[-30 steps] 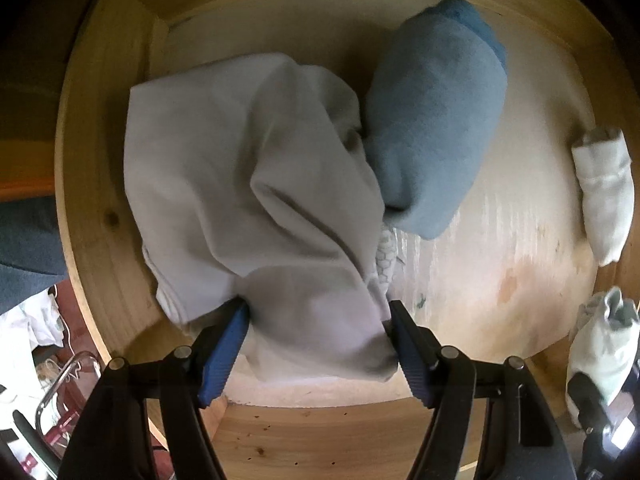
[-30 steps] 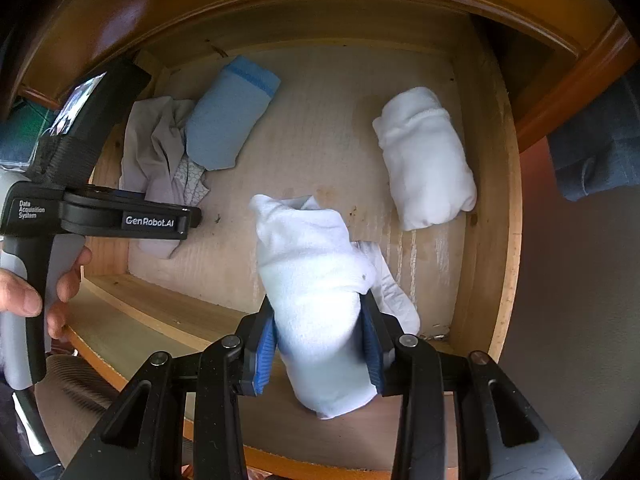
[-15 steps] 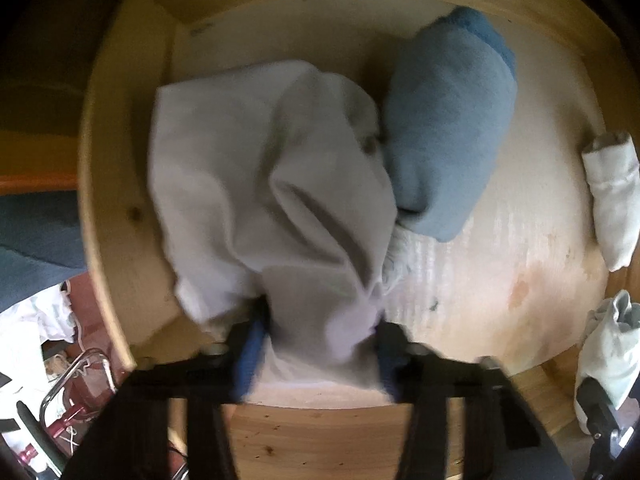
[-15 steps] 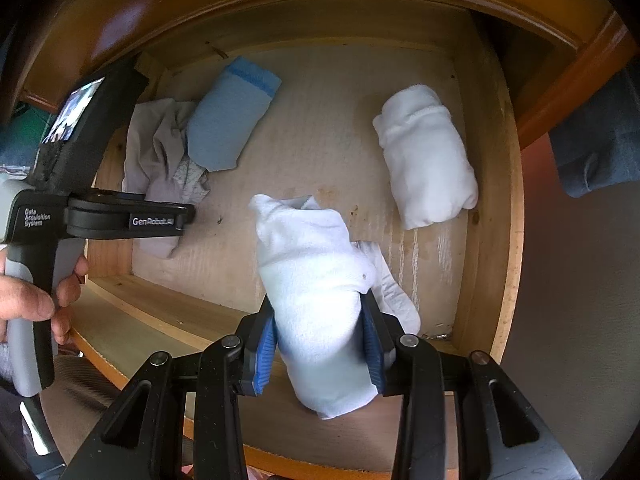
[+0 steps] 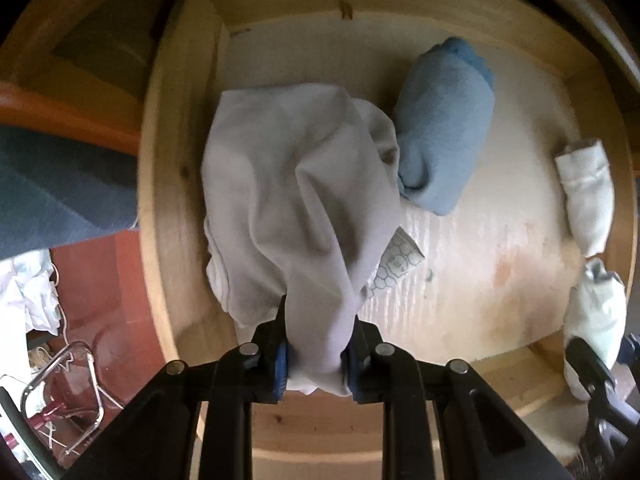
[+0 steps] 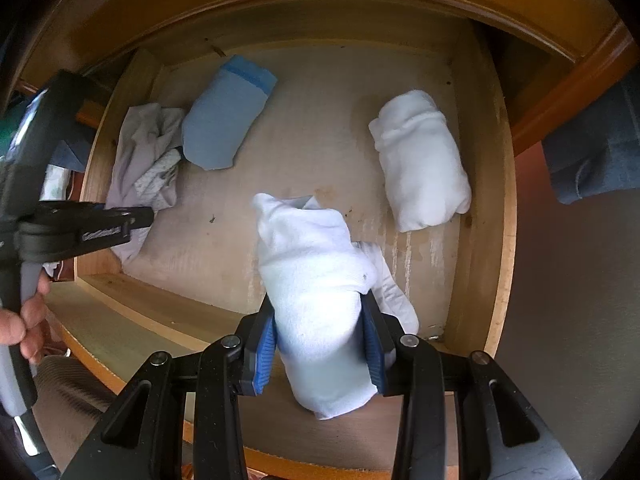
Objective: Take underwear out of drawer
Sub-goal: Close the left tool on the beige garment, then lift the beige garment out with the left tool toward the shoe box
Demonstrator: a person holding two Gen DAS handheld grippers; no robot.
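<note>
Your wooden drawer (image 6: 490, 184) stands pulled out, so both claws reach in pointing straight down. A blue rolled garment (image 6: 226, 120) and a white roll (image 6: 420, 160) lie loose on its floor, well apart. Your left gripper (image 5: 316, 360) is closing its jaws on a bunched fold of the pale grey underwear (image 5: 288, 184), which hangs crumpled with its bulk inside the drawer's left end. Your right gripper (image 6: 320, 344) is clenched on a white rolled bundle (image 6: 316, 280) near the front board, likely ready for lifting out.
</note>
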